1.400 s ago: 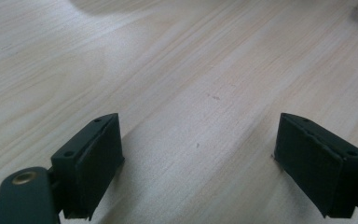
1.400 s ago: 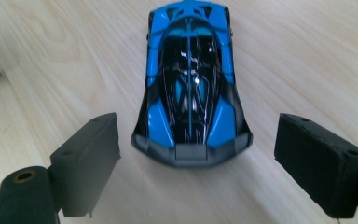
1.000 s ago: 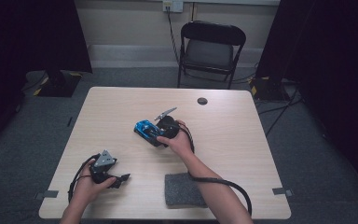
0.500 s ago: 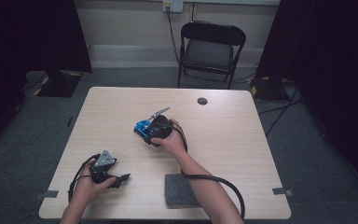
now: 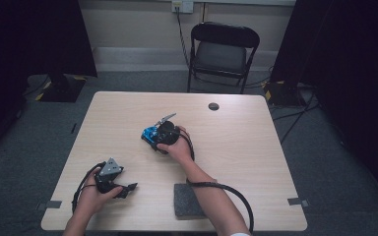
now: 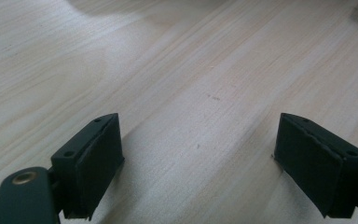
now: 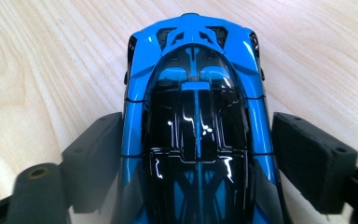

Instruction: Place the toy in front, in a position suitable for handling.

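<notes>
A blue and black toy car (image 7: 196,121) stands on the wooden table (image 5: 256,147), left of the middle (image 5: 150,133). My right gripper (image 7: 196,140) straddles it from behind, one black pad (image 7: 100,158) along each flank. Its jaws have just been closing on the car, and a thin gap still shows at the right pad, so they are open. In the high view this right gripper (image 5: 153,137) is in the person's hand right at the car. My left gripper (image 5: 129,189) rests near the front left corner, and its jaws (image 6: 198,158) stand wide open over bare wood.
A grey felt pad (image 5: 189,200) lies near the front edge under the right forearm. A small black round disc (image 5: 213,106) sits at the back of the table. A black folding chair (image 5: 224,49) stands beyond the far edge.
The right hand has slid a little left and lower, bringing its gripper further over the blue car. The left hand and its gripper have stayed put.
</notes>
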Available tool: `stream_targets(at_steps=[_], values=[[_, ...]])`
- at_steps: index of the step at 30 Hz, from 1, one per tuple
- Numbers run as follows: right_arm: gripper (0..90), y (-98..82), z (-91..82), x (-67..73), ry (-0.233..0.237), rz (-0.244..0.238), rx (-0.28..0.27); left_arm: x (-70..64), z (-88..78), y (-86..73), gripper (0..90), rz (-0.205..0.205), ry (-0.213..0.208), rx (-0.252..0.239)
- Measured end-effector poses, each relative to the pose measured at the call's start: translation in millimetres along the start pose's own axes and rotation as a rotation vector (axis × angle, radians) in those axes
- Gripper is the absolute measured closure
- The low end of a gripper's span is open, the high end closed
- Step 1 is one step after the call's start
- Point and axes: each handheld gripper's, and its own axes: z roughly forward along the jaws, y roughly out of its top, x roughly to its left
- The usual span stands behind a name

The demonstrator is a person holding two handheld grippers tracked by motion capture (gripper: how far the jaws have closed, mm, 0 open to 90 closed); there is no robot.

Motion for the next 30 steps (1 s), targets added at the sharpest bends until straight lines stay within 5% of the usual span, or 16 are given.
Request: stream_targets(at_steps=[3, 17, 30], values=[[25.4, 0.9, -0.7, 1.5, -0.003, -0.019, 0.002, 0.0, 0.0, 0.0, 14.3, 0.000, 0.000, 0.000], [25.9, 2.8, -7.5, 2.9, -0.014, -0.053, 0.062, 0.0, 0.0, 0.0, 14.3, 0.000, 0.000, 0.000], [27.8, 2.9, -18.8, -1.8, -0.020, -0.058, 0.059, 0.1, 0.1, 0.0, 14.3, 0.000, 0.000, 0.000]])
